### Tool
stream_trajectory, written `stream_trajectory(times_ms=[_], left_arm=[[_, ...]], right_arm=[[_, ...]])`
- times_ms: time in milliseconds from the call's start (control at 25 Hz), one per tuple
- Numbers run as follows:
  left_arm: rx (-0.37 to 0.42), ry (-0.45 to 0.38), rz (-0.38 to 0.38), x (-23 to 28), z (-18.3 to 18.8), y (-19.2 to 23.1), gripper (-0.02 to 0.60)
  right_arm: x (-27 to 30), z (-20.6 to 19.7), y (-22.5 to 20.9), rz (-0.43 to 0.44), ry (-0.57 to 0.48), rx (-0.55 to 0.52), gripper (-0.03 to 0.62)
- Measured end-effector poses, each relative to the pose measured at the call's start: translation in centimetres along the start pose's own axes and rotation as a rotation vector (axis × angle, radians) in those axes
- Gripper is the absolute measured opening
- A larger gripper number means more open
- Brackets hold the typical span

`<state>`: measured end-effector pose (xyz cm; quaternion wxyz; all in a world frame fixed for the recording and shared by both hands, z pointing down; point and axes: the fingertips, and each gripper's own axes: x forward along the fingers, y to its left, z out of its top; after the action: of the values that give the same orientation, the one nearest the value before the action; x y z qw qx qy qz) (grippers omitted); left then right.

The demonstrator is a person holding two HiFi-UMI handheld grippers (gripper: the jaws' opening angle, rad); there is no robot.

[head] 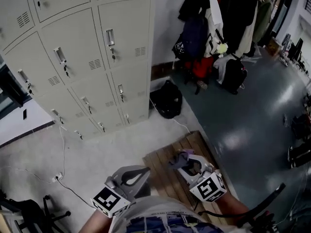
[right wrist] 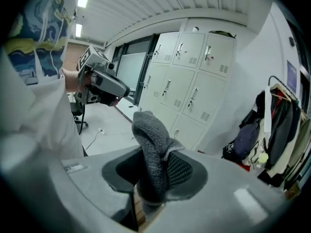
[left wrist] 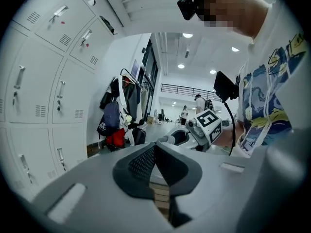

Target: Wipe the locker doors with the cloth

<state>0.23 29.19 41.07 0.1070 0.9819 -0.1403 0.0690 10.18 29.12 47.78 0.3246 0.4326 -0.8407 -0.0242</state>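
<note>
The grey locker doors [head: 82,57] stand at the upper left of the head view, well away from both grippers. A grey fuzzy cloth [right wrist: 153,154] sticks up from my right gripper [right wrist: 154,178], which is shut on it. In the head view that right gripper [head: 181,158] is low and right of centre, with the cloth [head: 181,155] bunched at its tips. My left gripper [head: 141,174] hangs beside it, shut with nothing between its jaws. The left gripper [left wrist: 155,152] points past the lockers [left wrist: 43,81] towards the hall.
I stand on a wooden pallet [head: 170,174]. A black bag [head: 166,98] lies on the floor by the lockers' right end. Hanging coats and bags [head: 218,28] fill the upper right. A white cable [head: 63,171] runs over the floor, and a chair base [head: 29,212] is at bottom left.
</note>
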Motion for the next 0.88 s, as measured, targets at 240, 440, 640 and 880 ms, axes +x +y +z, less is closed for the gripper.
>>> stream_trajectory(times_ms=[240,440,640,880], left_arm=[[0.083,-0.009,0.038,0.6,4.6,10.6,0.002],[0.117,-0.045,0.068,0.9,7.2,15.2,0.002],[0.108,-0.054,0.091,2.0,8.9,19.4,0.002],[0.064,-0.069,0.164,4.8,11.6,25.3,0.002]], right_arm=[[8.8,7.4,-10.1,-0.067,-0.065,-0.121,0.116],[13.4,12.8,-16.0,-0.063,-0.078,-0.255,0.117],[17.4,19.3,-24.5,-0.110,-0.124,-0.428,0.117],[21.3,27.5,-36.5,-0.212,-0.212,-0.563,0.115]])
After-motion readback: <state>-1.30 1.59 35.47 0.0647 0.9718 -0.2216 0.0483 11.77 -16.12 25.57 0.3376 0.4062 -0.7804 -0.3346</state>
